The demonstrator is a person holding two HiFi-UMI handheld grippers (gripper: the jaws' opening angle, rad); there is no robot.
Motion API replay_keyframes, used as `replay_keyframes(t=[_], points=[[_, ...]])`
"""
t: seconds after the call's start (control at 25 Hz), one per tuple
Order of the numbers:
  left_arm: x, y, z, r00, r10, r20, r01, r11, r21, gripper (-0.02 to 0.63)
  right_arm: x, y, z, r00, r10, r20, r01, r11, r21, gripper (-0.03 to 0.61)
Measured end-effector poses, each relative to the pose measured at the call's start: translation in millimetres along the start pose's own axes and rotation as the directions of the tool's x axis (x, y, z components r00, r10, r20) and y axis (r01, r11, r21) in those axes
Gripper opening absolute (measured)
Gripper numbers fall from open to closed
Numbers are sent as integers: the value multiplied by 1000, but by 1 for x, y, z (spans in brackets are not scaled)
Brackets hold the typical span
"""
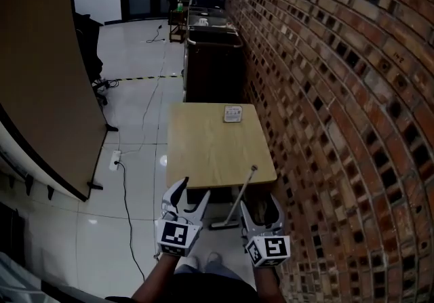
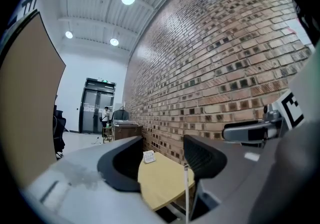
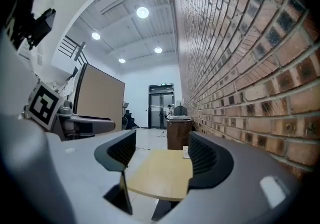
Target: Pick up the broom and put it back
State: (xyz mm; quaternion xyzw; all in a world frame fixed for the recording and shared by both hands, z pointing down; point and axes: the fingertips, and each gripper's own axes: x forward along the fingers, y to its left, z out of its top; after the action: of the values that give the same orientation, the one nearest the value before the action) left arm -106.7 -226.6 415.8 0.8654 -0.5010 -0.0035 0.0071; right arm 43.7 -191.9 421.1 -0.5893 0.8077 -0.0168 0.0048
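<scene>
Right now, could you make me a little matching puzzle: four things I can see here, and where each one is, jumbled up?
Things:
1 broom
2 small white object
3 power strip
4 dark cabinet

Places:
A on the floor, left of the table
B leaning on the table's near edge
C far end of the tabletop
D beyond the table, by the brick wall

Pairs: 1-B; 2-C; 3-A; 4-D

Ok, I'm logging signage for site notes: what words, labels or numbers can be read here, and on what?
Nothing is readable.
White card on the wooden table: print too small.
Green sign over the glass doors: blurred.
Left gripper and right gripper: square markers only, no letters.
</scene>
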Motion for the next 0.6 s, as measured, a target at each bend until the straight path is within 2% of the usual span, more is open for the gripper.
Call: replay_keyframes(t=[0.16, 0.44, 0.6], points=[[22, -6, -9, 1000, -18, -12, 17, 999, -43, 252, 4, -23, -3, 1000, -11, -5, 11, 1000, 6, 321], [57, -42, -15, 994, -101, -35, 100, 995, -27, 250, -4, -76, -16, 997, -70, -20, 71, 997, 18, 312], [73, -71, -30, 980, -183, -80, 182, 983, -16, 238, -18, -100, -32, 994, -97, -49, 100, 994, 49, 294]])
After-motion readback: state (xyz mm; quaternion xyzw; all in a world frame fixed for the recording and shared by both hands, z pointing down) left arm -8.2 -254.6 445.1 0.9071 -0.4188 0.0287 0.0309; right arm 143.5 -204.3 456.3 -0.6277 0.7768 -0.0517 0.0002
